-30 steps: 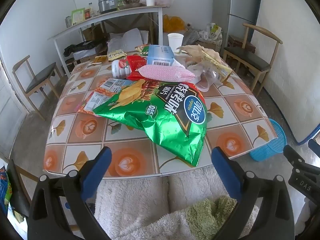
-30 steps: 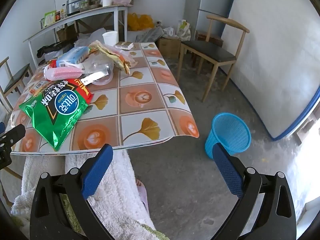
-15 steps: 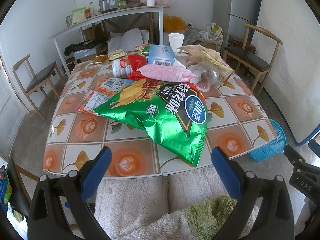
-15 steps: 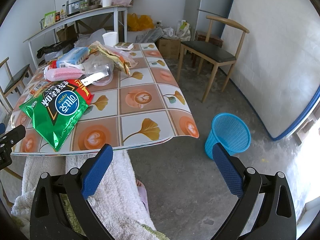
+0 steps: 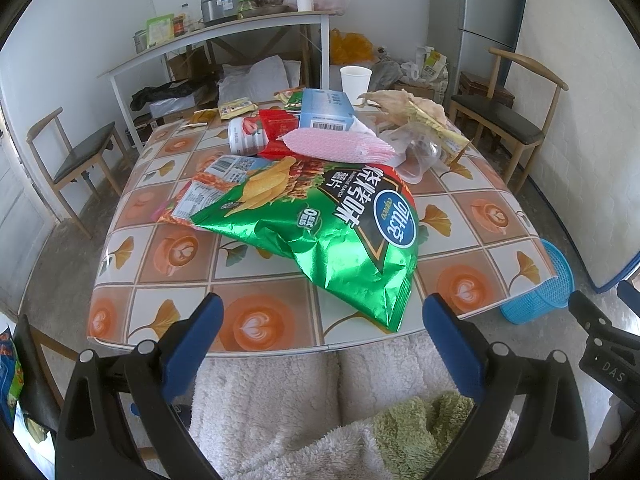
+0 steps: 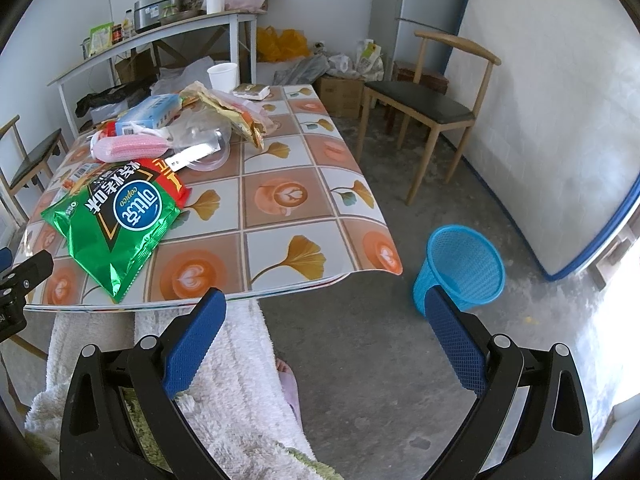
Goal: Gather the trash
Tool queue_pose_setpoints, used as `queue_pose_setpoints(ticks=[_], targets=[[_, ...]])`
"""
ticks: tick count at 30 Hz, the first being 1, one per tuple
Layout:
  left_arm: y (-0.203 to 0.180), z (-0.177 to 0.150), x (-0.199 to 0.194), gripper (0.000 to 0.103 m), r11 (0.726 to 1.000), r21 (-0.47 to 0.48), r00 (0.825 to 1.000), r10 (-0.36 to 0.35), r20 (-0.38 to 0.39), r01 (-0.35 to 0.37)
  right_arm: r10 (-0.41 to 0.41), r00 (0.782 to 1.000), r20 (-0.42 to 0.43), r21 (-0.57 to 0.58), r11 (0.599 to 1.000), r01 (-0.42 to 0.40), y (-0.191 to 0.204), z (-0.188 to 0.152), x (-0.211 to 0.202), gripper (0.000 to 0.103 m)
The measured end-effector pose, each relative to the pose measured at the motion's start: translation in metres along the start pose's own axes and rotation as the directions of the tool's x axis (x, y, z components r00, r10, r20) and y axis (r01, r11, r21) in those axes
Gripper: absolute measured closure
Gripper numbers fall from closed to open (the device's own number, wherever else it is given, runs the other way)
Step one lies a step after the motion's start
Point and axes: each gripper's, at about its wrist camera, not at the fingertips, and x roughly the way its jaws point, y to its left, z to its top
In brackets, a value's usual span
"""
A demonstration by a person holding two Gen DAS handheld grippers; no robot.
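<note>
A big green chip bag [image 5: 320, 232] [image 6: 116, 220] lies on the tiled table [image 5: 248, 324] [image 6: 288, 200], its corner near the front edge. Behind it are a pink mesh sleeve [image 5: 336, 146], a blue carton [image 5: 326, 110], a strawberry cup [image 5: 246, 134], clear plastic wrap [image 5: 420, 152], crumpled paper [image 5: 404, 102] and a white paper cup [image 5: 355, 80]. A blue mesh bin [image 6: 460, 268] [image 5: 540, 292] stands on the floor right of the table. My left gripper [image 5: 320, 316] hangs open just before the table edge, below the bag. My right gripper [image 6: 324, 312] is open over the floor, empty.
Wooden chairs stand at the left [image 5: 76, 152] and right [image 6: 432, 108]. A long white shelf table [image 5: 224, 36] with pots and jars runs along the back wall. A person's lap in a fluffy white robe [image 5: 304, 408] fills the foreground. Bags and boxes [image 6: 340, 68] crowd the back corner.
</note>
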Motion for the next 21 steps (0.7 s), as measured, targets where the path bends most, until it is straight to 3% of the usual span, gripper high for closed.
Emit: queue_pose_setpoints(ticks=[21], targets=[[0.0034,-0.0029,0.0017,0.005,1.0,-0.004,1.0,0.002,-0.004,-0.002,0.009,1.0,0.005,0.008,1.0,-0.009,-0.0008,0.0005,-0.0005,0.008]])
